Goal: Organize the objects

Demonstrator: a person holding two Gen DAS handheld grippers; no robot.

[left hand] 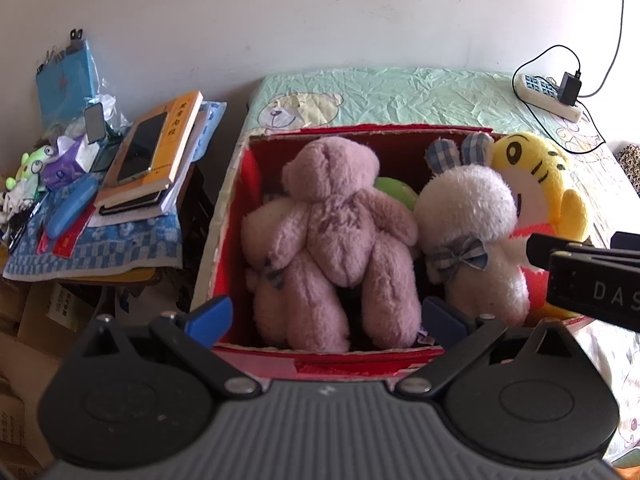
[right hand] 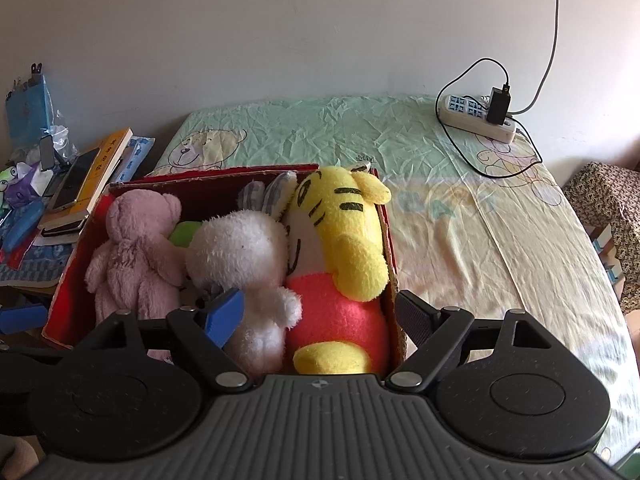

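Observation:
A red cardboard box (left hand: 224,216) (right hand: 76,264) stands on the bed and holds three plush toys. A pink teddy bear (left hand: 332,236) (right hand: 132,252) lies face down at its left. A white bunny (left hand: 476,232) (right hand: 244,256) with checked ears sits in the middle. A yellow tiger in a red top (left hand: 532,184) (right hand: 344,256) fills the right side. A green thing (left hand: 394,192) (right hand: 184,234) peeks out behind them. My left gripper (left hand: 326,320) is open over the box's near edge, around the teddy's legs. My right gripper (right hand: 320,316) is open over the bunny and tiger, touching neither visibly.
The bed (right hand: 460,216) carries a wrinkled green and yellow sheet, a power strip (right hand: 476,118) and a black cable (right hand: 464,148) at its far right. A cluttered side table (left hand: 100,240) with books (left hand: 156,148), a phone and small items stands left. The right gripper (left hand: 584,276) shows in the left view.

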